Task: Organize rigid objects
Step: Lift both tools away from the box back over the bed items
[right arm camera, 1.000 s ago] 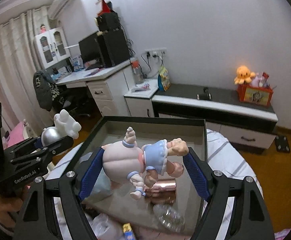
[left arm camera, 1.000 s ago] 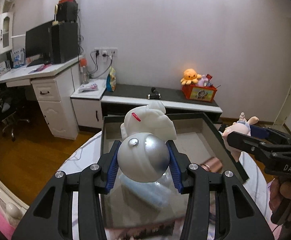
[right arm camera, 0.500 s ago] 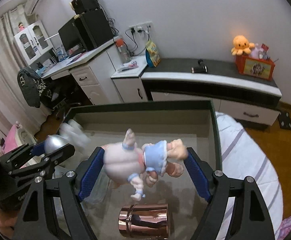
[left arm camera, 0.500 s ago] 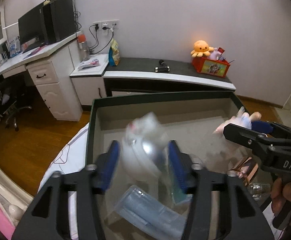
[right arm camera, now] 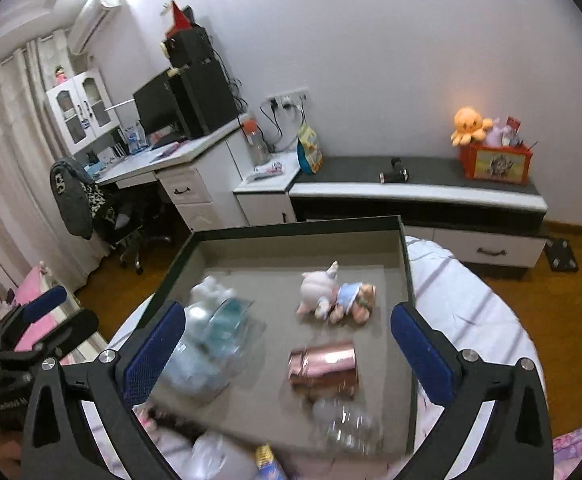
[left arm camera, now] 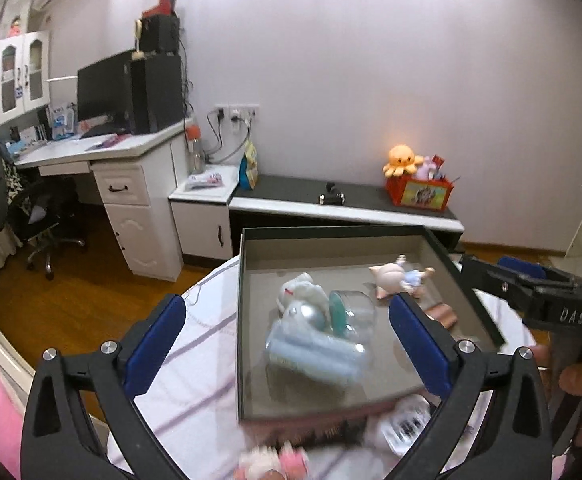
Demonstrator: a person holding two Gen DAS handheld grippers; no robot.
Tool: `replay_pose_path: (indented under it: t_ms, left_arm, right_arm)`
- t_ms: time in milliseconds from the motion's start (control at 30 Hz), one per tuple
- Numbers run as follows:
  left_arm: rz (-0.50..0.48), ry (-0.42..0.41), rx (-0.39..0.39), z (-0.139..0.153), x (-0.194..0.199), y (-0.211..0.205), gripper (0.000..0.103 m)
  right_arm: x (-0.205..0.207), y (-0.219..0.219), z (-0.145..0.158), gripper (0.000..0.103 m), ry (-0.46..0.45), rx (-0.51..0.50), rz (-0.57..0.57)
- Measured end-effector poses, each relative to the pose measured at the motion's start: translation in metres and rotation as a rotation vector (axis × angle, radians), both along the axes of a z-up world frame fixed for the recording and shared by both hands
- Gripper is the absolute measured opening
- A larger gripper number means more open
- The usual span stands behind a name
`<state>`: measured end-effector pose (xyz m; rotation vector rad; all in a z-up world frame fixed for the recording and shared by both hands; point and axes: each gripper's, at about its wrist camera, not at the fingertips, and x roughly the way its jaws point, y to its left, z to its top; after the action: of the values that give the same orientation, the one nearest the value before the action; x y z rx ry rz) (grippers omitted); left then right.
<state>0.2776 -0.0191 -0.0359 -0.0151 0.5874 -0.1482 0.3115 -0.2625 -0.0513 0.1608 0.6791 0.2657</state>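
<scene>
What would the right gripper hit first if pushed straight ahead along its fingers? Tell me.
Probably the rose-gold metal cup lying on its side in the tray. The right gripper has nothing between its opening jaws. Depth is unclear; the doll lies farther on.

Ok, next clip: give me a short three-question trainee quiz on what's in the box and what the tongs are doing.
1. True or false: the doll in the blue dress is clamped in the right tongs.
2. Which item lies nearest the doll inside the box? A) the rose-gold cup B) the orange octopus plush C) the black monitor
3. Fill in: the white and silver toy lies inside the ____, with nothing between the left tongs' pads.

Key: 1 false, it lies on the box floor and the jaws are opening, empty. 2 A. 3 box.
</scene>
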Motion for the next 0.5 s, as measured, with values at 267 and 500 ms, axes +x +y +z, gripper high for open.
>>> replay_pose_path:
  t_ms: [267,500]
  left_arm:
    - [-0.032,-0.063,0.001,0.026,-0.089,0.005,0.103]
    - [-0.006,-0.095,0.001,0.025,-0.143,0.014,0.103]
  right_arm:
    - [-0.090,0.010,0.025,0.103,-0.084,-0.010,0.002]
    - [-0.148,0.018,0.030,0.103,-0.137,-0.003,-0.004]
